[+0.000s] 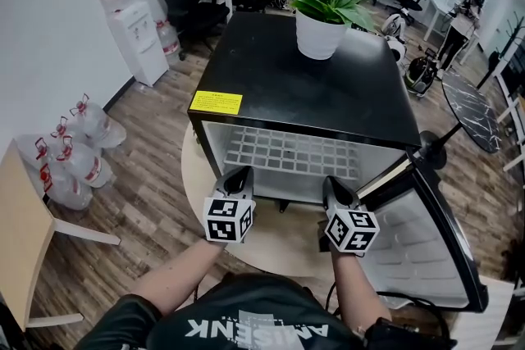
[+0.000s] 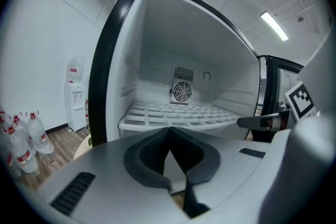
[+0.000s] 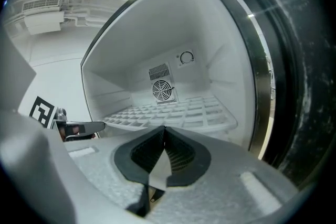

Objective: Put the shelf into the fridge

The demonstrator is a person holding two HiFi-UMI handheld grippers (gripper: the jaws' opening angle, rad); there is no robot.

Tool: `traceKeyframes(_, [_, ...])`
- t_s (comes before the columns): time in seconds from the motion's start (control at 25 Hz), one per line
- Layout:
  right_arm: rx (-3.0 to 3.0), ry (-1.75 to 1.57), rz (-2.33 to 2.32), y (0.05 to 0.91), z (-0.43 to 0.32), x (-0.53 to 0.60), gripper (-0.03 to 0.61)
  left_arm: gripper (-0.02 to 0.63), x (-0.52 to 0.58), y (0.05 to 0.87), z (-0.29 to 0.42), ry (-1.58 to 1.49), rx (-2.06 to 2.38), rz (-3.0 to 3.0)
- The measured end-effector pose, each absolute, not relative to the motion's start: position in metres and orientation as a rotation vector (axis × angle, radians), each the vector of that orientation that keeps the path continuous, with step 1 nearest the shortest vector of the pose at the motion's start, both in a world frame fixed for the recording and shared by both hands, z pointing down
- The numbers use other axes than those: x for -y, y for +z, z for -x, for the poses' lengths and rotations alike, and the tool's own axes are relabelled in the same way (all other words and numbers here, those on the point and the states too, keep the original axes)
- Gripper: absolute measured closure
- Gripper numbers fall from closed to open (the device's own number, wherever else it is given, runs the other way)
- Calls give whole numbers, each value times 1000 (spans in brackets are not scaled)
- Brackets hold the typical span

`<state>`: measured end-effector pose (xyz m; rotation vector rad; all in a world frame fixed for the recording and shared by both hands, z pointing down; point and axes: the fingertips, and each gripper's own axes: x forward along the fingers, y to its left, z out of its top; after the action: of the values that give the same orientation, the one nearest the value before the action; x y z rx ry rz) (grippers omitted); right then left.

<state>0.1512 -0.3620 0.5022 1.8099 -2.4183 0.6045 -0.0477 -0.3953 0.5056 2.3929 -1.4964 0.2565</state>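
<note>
While the shelf (image 1: 283, 150) lies flat inside the open fridge (image 1: 262, 74), the left gripper (image 1: 240, 174) and right gripper (image 1: 333, 184) hang just before its mouth, jaws pressed together, empty.

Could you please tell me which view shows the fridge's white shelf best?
The left gripper view: the shelf spans the fridge from front rim to back wall. The right gripper view shows it similarly, more tilted; the head view catches only its front rows under the fridge's top.
</note>
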Motion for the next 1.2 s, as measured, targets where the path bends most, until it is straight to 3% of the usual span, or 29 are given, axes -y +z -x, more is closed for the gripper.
traceKeyframes(0.72, [2342,536,-1850,500,-154,374,572,609,406,506,41,349,1461,-2435])
traceKeyframes(1.2, [2464,452,-1917,448,-146,326,571,611,363,446,52,31,1249,-2575])
